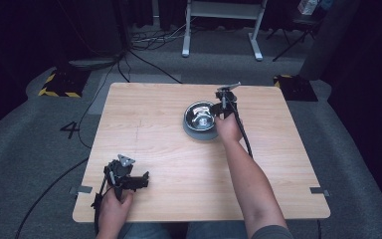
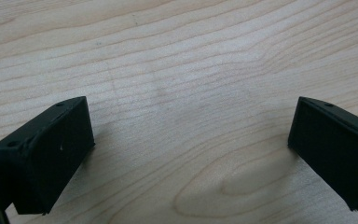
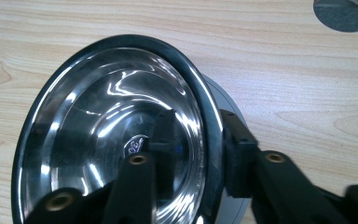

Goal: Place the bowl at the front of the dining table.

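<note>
My right gripper (image 3: 193, 158) is clamped on the steel bowl's (image 3: 98, 121) rim, one jaw inside, ready for lifting; my left gripper (image 2: 191, 149) rests spread apart over bare table (image 2: 177, 56).

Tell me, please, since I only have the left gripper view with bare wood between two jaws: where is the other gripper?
Observer: The right gripper is at the far side of the table, at a steel bowl.
Operator: Is it gripping the bowl?
Observer: Yes, one jaw is inside the rim and one outside, in the right gripper view.
Operator: Is the bowl level?
Observer: It looks tipped, though I cannot be sure.
</note>
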Action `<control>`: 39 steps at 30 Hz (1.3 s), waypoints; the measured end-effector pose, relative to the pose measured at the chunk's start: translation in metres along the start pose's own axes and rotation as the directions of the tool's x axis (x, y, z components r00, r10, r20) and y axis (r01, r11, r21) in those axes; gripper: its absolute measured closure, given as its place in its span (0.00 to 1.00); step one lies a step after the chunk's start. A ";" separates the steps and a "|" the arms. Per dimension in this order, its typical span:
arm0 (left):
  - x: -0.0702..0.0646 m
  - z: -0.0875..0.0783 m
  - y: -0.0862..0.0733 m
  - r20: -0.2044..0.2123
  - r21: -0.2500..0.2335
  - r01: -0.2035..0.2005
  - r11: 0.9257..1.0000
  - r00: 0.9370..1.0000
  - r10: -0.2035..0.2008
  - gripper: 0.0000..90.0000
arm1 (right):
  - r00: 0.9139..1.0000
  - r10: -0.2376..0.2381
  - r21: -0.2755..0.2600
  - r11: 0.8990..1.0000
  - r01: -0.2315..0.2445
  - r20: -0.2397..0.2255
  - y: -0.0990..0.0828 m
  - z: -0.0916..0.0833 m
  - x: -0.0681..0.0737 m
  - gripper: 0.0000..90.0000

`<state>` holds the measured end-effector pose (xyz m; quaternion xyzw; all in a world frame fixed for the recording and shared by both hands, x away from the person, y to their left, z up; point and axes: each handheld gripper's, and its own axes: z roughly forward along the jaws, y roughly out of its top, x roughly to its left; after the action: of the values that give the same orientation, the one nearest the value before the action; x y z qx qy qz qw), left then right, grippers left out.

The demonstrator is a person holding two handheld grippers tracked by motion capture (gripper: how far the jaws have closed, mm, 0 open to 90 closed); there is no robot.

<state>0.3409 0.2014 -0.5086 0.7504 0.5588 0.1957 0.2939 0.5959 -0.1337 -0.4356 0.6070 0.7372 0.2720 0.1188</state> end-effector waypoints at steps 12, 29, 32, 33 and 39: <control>0.000 0.000 0.000 0.000 0.000 0.000 1.000 1.000 0.000 0.00 | 1.000 0.010 -0.031 0.999 -0.009 0.023 0.000 -0.012 -0.011 0.60; 0.000 0.000 0.000 -0.001 0.000 0.000 1.000 1.000 0.000 0.00 | 0.998 -0.062 -0.141 0.988 0.061 -0.004 -0.001 -0.067 -0.012 0.54; 0.000 0.000 0.000 -0.001 0.000 0.000 1.000 1.000 0.000 0.00 | 0.997 -0.071 -0.160 0.985 0.068 -0.018 -0.003 -0.077 -0.015 0.54; 0.000 0.000 0.000 0.000 0.000 0.000 1.000 1.000 0.000 0.00 | 0.997 -0.071 -0.163 0.984 0.067 -0.022 -0.004 -0.081 -0.016 0.54; 0.000 0.000 0.000 0.000 0.000 0.000 1.000 1.000 0.000 0.00 | 0.994 -0.106 -0.195 0.976 0.100 -0.020 -0.011 -0.103 -0.020 0.53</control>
<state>0.3409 0.2014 -0.5086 0.7504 0.5588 0.1959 0.2938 0.5399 -0.1809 -0.3601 0.5494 0.7394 0.3451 0.1799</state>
